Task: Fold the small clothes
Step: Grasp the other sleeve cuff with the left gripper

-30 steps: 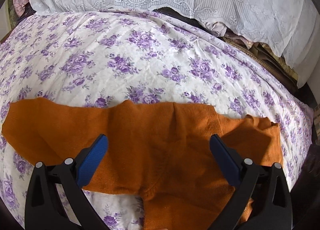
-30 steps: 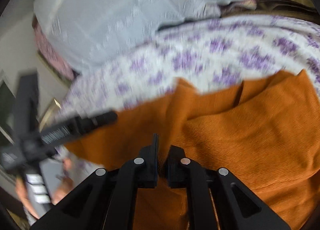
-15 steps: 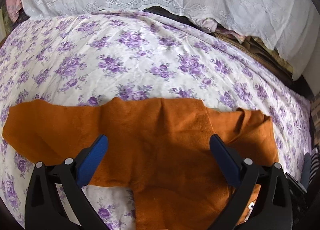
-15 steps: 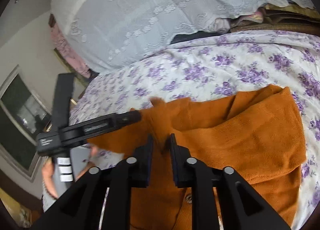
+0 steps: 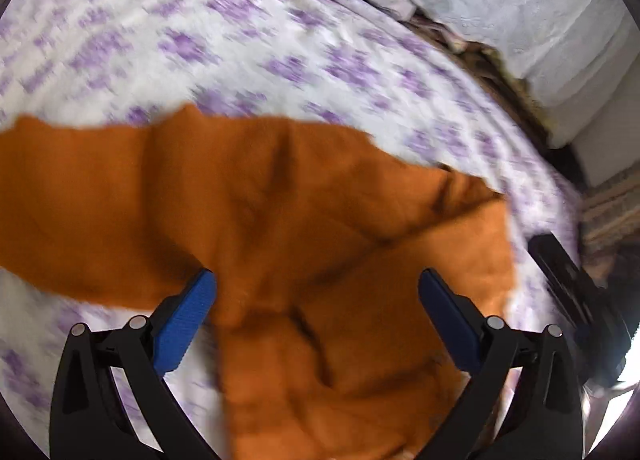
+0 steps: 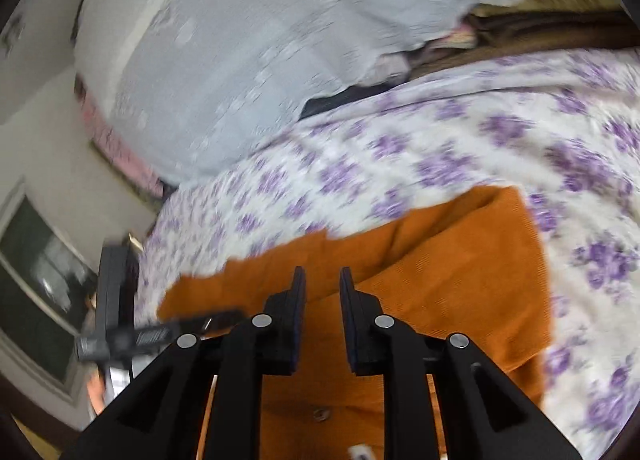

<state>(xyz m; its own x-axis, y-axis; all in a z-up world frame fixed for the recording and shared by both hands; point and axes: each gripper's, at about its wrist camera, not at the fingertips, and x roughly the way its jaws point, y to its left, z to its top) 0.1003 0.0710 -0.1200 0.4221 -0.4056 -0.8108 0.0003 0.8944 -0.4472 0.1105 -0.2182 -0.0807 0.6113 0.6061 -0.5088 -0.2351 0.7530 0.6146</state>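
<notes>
An orange knit garment [image 5: 280,219] lies on the purple-flowered bedsheet [image 5: 240,39]. One sleeve stretches out to the left; the right side is folded over the body. My left gripper [image 5: 318,292] hovers over the garment's middle, open wide, with nothing between its blue pads [image 5: 188,312]. In the right wrist view the same garment [image 6: 440,280] lies below my right gripper [image 6: 322,280]. Its jaws are opening; a narrow gap shows between the fingers and no cloth is pinched there. A button [image 6: 320,414] shows on the garment's front. The left gripper [image 6: 120,336] appears at the left edge.
A white lace cloth [image 6: 260,39] covers a heap at the far side of the bed. Brown and dark folded fabrics [image 6: 540,31] lie beside it. The sheet's right edge [image 5: 560,199] drops off towards a dark object. A window [image 6: 36,272] is at the left.
My right gripper has let go of the orange fabric, parted its fingers and drawn back. The left gripper tilted further down over the garment and stayed open.
</notes>
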